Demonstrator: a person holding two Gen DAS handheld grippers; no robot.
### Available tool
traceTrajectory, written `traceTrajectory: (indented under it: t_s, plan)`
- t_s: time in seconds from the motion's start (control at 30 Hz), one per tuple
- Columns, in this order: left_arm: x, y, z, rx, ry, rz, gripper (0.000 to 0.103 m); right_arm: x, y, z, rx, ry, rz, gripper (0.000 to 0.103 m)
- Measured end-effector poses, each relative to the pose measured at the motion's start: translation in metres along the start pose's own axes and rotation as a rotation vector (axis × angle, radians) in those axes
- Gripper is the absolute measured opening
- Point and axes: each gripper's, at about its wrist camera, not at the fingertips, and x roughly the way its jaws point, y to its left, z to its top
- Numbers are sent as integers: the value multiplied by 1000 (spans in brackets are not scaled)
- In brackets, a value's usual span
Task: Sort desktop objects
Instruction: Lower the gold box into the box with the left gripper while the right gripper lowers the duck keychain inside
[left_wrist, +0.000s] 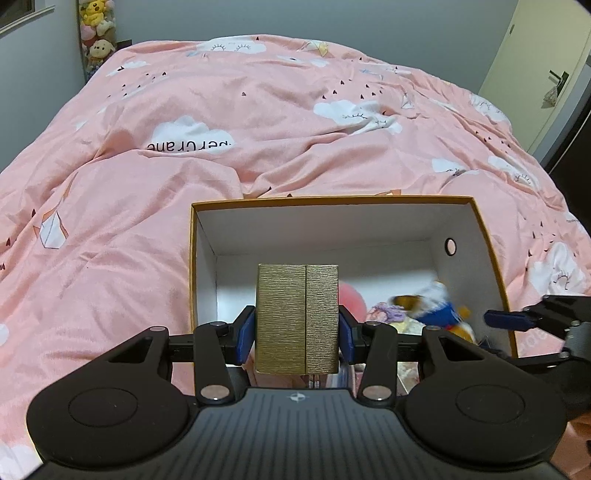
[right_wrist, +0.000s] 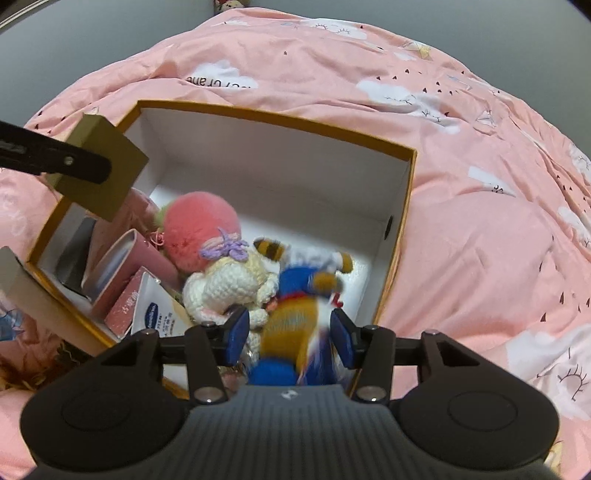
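Gold box clamped between the blue pads of the left gripper, raised over the near-left part of the open cardboard box, ribbed face and centre seam turned toward the camera. Seen from the right wrist as a tilted gold block above the carton's left corner, black finger across it.

Right gripper poised over the near-right part of the carton, jaws parted around a blurred blue, orange and white plush toy; pads just beside the toy, with a gap on each side, so no grip shown. Too blurred to tell whether the toy rests on the floor of the carton or hangs free.

Inside the carton, white walls and an orange rim: pink fluffy ball with a purple yarn bow, cream crocheted doll just beside the plush, pink cup lying tilted at the left, pink packet and white pouch with a blue logo near it.

Carton set on a rumpled pink duvet printed with white clouds. At far left, a tall column of stuffed toys against a grey wall; at far right, a pale door.
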Motion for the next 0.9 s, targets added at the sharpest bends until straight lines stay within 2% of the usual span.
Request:
traceTrajectory:
  t_s: [0.07, 0.13, 0.23, 0.4, 0.5, 0.7, 0.9]
  plan:
    - [2, 1, 3, 5, 3, 8, 51, -4, -2, 3, -22, -10, 13, 49]
    - [3, 1, 7, 12, 4, 17, 51, -1, -3, 6, -34, -4, 19, 31]
    - [7, 3, 11, 22, 8, 32, 51, 8, -4, 8, -47, 14, 25, 25]
    - [21, 13, 19, 15, 40, 73, 51, 26, 4, 1, -84, 53, 35, 22]
    - [29, 20, 23, -1, 46, 100, 51, 27, 8, -4, -98, 21, 17, 21]
    - [41, 24, 37, -37, 19, 88, 51, 18, 8, -6, -68, -54, 22, 21]
    - [73, 18, 38, 0, 60, 156, 51, 17, 6, -8, -57, -81, 32, 21]
